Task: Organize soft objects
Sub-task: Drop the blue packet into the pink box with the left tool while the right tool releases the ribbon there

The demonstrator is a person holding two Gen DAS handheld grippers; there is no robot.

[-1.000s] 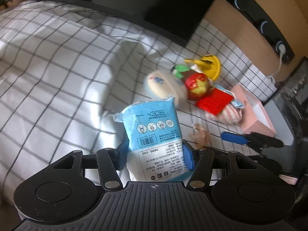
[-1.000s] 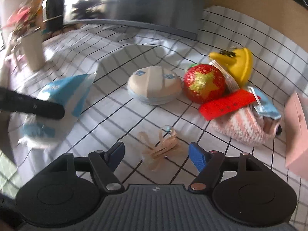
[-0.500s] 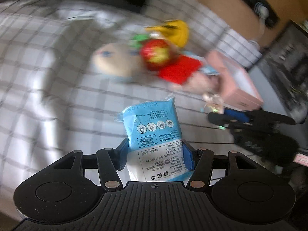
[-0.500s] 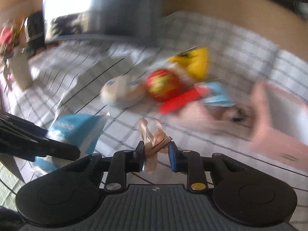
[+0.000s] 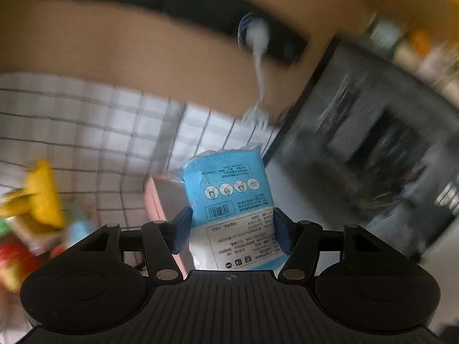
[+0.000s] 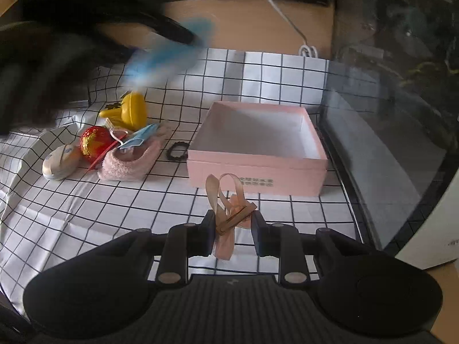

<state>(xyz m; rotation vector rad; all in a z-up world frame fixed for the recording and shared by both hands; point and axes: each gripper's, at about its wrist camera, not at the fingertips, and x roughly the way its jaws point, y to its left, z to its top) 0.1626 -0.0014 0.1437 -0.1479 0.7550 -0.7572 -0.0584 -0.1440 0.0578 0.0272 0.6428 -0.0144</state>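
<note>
Left tongs (image 5: 231, 229) clamp a blue-white pack (image 5: 229, 200), pads pressed on both its sides; log trend says jaws are opening a bit, yet pack sits between them, off the cloth. Left view is badly blurred. Right tongs (image 6: 233, 229) are narrow, pinching a beige ribbon bow (image 6: 229, 203), lifted clear of the table (image 6: 114, 215), loops sticking up in front of the pink box (image 6: 258, 172).

Progress, judged: early. Two items are picked, none stored yet.

Box: open, no lid seen, sits toward the table's right edge, near the glass tank (image 6: 401, 86). Inside looks bare white, nothing in it as far as the right view shows. Near front corner of the interior is hidden by the wall.

Left to do:
- pack goes in; in the right view it shows as a blue smear (image 6: 169, 54) above the table's far left part, well apart from the box
- bow goes in; it hangs just before the box's front wall
- pile at the table's left side is untouched: yellow toy (image 6: 132, 110), red ball (image 6: 96, 143), round pale cushion (image 6: 60, 162), pink fuzzy slipper (image 6: 129, 163) with a blue mask (image 6: 142, 137) lying on it
- black hair tie (image 6: 178, 150) lies on the cloth just beside the box's left wall, between box and slipper

Pile items touch one another; the hair tie stands apart from them. White cable (image 6: 289, 25) runs from the wall to the table's far edge, not part of the task.
</note>
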